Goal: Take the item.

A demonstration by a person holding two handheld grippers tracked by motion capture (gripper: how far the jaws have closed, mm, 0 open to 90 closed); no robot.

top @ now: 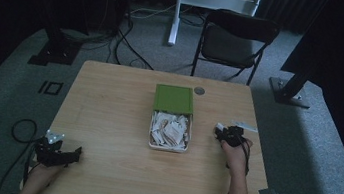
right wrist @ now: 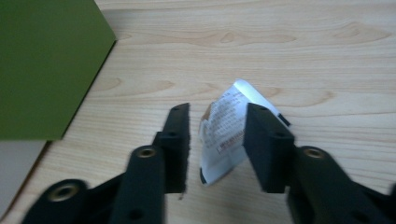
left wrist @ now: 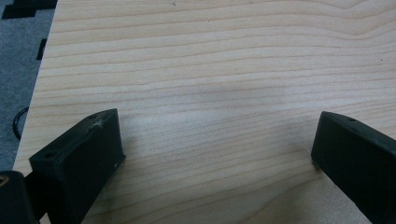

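While my right gripper stands near the right edge of the wooden table, its jaws are half spread around a small white printed paper sachet. This sachet lies between them with its long axis slanting, one end tilted away. It seems to touch the right jaw only, so I judge it not yet pinched. My left gripper is at the near left corner, wide open over bare wood, well apart from the white tray with the green lid.

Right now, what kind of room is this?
Probably a lab or recording studio: a light wooden table on grey carpet, black equipment stands with loose black cables behind it, and a black folding chair. It doesn't look like a home.
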